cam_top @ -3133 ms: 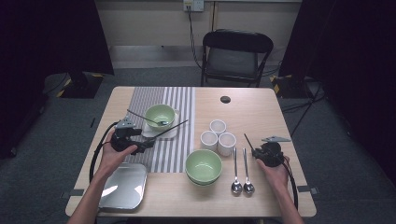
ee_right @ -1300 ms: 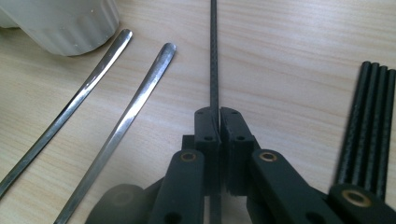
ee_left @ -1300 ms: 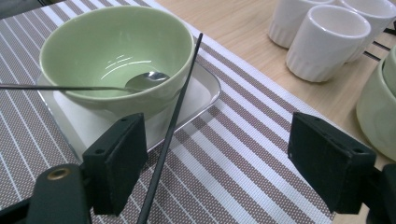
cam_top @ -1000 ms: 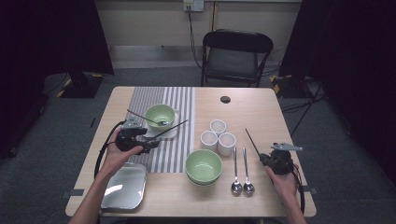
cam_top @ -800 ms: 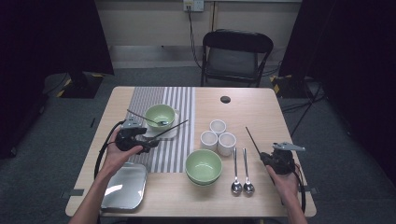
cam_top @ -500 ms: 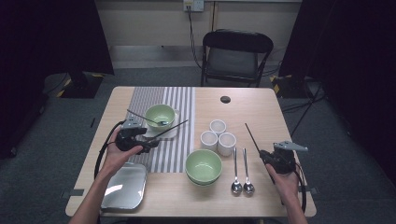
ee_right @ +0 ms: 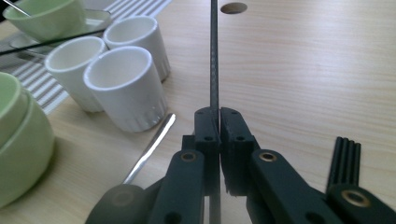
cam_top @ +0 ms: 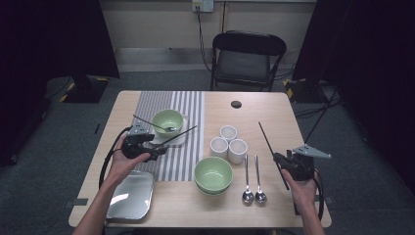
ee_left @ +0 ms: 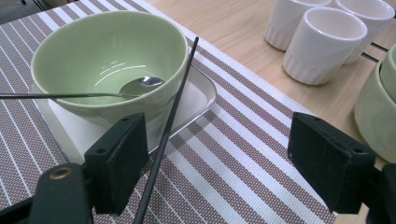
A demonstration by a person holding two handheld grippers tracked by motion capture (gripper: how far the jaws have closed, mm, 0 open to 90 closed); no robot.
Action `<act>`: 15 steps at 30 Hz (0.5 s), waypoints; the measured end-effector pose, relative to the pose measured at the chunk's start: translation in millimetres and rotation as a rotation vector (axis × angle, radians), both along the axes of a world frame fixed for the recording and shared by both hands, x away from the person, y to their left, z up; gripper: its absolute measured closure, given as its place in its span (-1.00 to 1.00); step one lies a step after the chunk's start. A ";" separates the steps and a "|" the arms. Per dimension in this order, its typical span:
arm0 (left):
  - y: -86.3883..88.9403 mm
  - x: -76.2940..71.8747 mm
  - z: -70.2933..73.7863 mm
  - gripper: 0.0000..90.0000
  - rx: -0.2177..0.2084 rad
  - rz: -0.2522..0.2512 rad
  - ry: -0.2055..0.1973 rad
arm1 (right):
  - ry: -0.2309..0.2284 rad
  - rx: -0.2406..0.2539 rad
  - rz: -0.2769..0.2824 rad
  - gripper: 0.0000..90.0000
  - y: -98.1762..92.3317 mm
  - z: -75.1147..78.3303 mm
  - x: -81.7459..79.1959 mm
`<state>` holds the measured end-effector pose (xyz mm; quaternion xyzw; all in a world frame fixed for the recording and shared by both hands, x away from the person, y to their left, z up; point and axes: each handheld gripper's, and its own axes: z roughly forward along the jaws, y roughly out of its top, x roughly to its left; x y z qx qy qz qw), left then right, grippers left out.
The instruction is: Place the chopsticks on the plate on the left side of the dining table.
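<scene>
So my right hand-held gripper [ee_right: 218,122] clenches one chopstick [cam_top: 268,146] — the left [ee_left: 224,163], released, hasn't gripped the other [ee_left: 173,116].

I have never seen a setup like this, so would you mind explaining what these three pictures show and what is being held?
A person sits at a wooden table with a hand-held two-jaw tool in each hand. One picture looks down from above; the other two come from cameras riding on the tools.

The right gripper has its jaws shut on a thin black chopstick. The left gripper has its jaws wide open; a second chopstick leans between them on the small tray under a green bowl with a spoon in it.

Also on the table: a striped mat, three white cups, stacked green bowls, two spoons and a metal tray.
</scene>
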<state>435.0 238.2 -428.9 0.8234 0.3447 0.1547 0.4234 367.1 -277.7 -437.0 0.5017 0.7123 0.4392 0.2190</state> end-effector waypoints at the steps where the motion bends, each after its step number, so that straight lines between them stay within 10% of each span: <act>1: 0.1 0.2 -0.7 -0.55 -0.002 0.003 0.004 | -0.004 0.001 0.002 0.92 0.4 2.0 -0.7; 15: 1.3 1.3 -0.9 -0.59 -0.053 0.018 0.037 | -0.068 0.023 0.030 0.92 5.9 25.1 -8.1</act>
